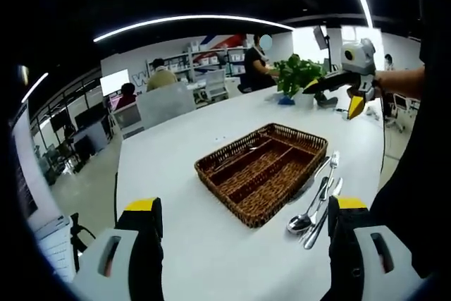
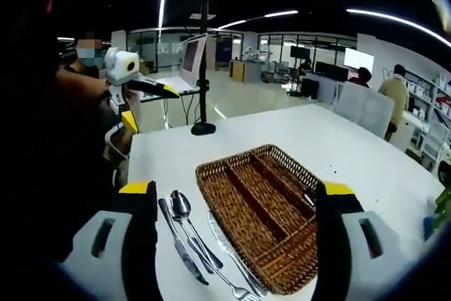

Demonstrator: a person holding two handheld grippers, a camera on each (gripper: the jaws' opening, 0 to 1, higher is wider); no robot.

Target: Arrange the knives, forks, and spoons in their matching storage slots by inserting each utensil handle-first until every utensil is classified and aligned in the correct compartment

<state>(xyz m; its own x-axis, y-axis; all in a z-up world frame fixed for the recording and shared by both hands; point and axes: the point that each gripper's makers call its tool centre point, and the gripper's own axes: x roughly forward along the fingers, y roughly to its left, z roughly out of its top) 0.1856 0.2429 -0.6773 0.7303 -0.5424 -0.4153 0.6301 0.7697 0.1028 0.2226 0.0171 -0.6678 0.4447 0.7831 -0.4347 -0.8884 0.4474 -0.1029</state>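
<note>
A large white table [image 1: 211, 244] spans both views. On it sits a brown wicker cutlery tray [image 1: 262, 170] with long divided compartments; in the left gripper view it lies at centre, in the right gripper view just toward 5 o'clock of centre. The utensils lie loose on the table, close beside one long side of the tray and not in any slot: in the right gripper view at 7 o'clock of the tray, a table knife [image 2: 182, 249], a spoon [image 2: 182, 207] and a fork [image 2: 224, 273] side by side.

The left gripper [image 1: 243, 234] stands wide apart, holding nothing, above the table. The right gripper [image 2: 232, 220] is likewise spread wide and empty, straddling tray and utensils.

At 1 o'clock in the left gripper view stands a small potted plant [image 1: 299, 75].
</note>
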